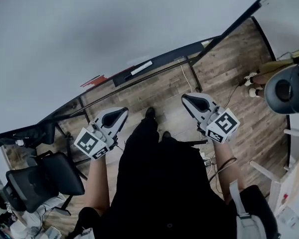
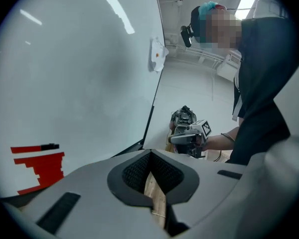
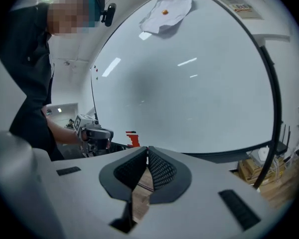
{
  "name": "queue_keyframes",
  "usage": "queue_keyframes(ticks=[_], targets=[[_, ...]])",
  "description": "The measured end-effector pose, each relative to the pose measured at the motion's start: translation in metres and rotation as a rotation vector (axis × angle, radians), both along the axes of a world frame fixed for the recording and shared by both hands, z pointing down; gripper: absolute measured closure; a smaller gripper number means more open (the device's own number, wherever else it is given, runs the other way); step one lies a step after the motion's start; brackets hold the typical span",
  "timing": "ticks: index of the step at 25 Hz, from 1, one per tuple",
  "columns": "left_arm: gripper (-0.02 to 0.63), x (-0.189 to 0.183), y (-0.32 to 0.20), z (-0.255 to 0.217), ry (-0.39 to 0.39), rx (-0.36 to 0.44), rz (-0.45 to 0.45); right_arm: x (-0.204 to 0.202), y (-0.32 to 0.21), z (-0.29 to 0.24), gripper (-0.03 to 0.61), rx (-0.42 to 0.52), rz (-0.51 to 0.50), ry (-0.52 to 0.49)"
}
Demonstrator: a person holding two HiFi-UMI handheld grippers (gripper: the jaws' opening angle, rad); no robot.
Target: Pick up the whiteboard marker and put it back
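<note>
A large whiteboard (image 1: 89, 29) fills the far side. Low on it sits a red stepped block (image 2: 40, 166), and a red marker with a black end (image 2: 37, 148) lies along the block's top. The same red patch shows small in the head view (image 1: 94, 80) and the right gripper view (image 3: 133, 139). My left gripper (image 1: 122, 114) and right gripper (image 1: 187, 100) are held side by side in front of the board, short of it, both shut with nothing between the jaws. Each sees the other: the right gripper (image 2: 189, 133), the left gripper (image 3: 93, 133).
A white bar (image 1: 141, 67) lies on the board's tray. A crumpled paper sheet (image 3: 167, 6) is stuck high on the board. A black office chair (image 1: 42, 180) stands at the left, boxes (image 3: 259, 166) at the right, on a wooden floor (image 1: 224, 59).
</note>
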State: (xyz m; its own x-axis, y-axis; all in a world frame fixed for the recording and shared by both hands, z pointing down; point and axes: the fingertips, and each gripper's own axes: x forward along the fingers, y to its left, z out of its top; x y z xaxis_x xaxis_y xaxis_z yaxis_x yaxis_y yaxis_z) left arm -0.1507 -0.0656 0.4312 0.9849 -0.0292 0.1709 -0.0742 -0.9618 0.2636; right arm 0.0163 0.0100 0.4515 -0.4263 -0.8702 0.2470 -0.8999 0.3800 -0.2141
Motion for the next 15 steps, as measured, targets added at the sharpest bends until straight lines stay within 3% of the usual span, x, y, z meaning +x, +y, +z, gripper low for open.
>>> queue_keyframes(ticks=[5,9,15], targets=[[0.601,0.002,-0.044,0.008,-0.036,0.017,-0.017,-0.001,-0.057,-0.024,0.554,0.016,-0.054,0.084],[0.602,0.018,-0.064,0.009,-0.041,0.055,0.017,0.005,-0.084,-0.028,0.554,0.012,-0.042,0.077],[0.601,0.053,-0.079,0.015,-0.072,0.048,-0.018,0.038,-0.1,-0.02,0.554,0.01,-0.081,0.043]])
